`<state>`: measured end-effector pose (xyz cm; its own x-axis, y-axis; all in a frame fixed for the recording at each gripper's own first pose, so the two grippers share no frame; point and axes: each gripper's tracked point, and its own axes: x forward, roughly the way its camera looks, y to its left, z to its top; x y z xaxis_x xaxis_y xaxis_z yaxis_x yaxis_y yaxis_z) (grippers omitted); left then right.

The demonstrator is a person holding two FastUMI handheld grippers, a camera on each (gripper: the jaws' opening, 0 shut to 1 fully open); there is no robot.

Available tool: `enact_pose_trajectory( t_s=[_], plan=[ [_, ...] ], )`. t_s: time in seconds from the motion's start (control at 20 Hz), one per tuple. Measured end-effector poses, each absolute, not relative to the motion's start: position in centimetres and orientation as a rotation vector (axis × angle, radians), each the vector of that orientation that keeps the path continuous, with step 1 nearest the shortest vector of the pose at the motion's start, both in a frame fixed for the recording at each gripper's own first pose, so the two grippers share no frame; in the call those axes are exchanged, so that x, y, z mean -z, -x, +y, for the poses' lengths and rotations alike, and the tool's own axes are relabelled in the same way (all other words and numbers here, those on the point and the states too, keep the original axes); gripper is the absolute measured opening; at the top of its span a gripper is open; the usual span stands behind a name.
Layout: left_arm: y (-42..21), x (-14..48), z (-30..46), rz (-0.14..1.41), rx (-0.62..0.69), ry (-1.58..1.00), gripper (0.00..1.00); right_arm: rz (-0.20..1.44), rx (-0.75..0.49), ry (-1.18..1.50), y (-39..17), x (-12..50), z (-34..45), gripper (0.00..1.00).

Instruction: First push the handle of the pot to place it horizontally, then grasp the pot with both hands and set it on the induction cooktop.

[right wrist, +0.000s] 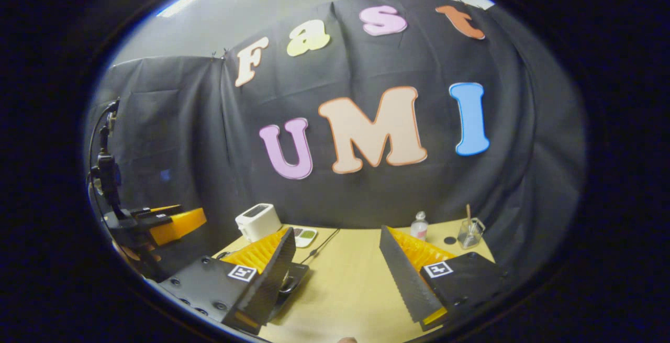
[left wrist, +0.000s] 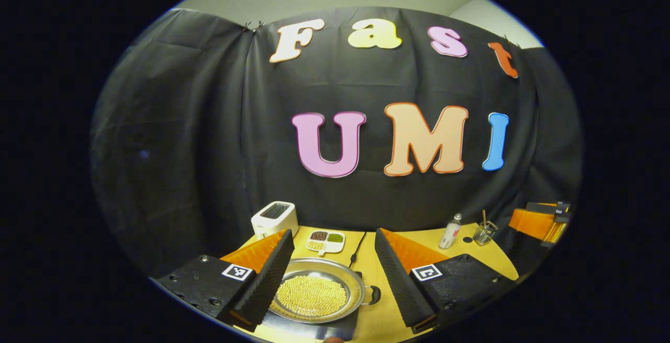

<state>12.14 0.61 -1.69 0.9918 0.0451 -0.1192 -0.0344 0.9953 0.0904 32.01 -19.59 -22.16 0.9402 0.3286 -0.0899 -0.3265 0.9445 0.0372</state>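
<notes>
A shallow metal pot (left wrist: 314,295) with small yellow beads in it rests on the black induction cooktop (left wrist: 335,328), low between my left gripper's fingers. Its loop handle (left wrist: 373,294) points right. My left gripper (left wrist: 333,233) is open above the pot, with nothing between its fingers. In the right gripper view, my right gripper (right wrist: 337,229) is open over bare table, and the cooktop's corner (right wrist: 299,272) peeks out behind its left finger. The left gripper (right wrist: 157,223) shows at that view's far left, and the right gripper (left wrist: 539,223) at the left gripper view's far right.
On the yellow table (right wrist: 345,280) a white toaster (left wrist: 275,218) stands at the back left beside a divided dish (left wrist: 325,241). A small bottle (left wrist: 450,231) and a glass jar (left wrist: 484,233) stand at the back right. A black cable (left wrist: 358,249) runs to the cooktop.
</notes>
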Motion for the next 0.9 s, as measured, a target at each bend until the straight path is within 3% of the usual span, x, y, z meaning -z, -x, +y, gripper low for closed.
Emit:
enact_pose_trajectory(
  t_s=[0.05, 0.1, 0.45, 0.5, 0.9],
  plan=[
    [-11.5, 1.1, -1.0, 0.103, -0.035, -0.098, 0.95, 0.079, -0.333, -0.017, -31.6, 21.3, -20.5, 0.99],
    [-10.8, 0.5, -2.7, 0.087, -0.027, -0.095, 0.95, 0.065, -0.341, -0.016, -31.1, 20.6, -21.4, 0.92],
    [-8.5, -1.8, -9.7, 0.001, 0.004, -0.054, 0.91, 0.007, -0.308, -0.004, -28.1, 18.5, -28.4, 0.92],
    [-8.3, -1.8, -10.0, -0.003, -0.003, -0.062, 0.94, 0.004, -0.302, -0.003, -27.7, 18.3, -29.3, 0.92],
    [-7.0, 0.3, -12.9, 0.023, 0.014, -0.091, 0.91, -0.003, -0.265, 0.003, -25.5, 18.4, -33.2, 0.92]
  ],
)
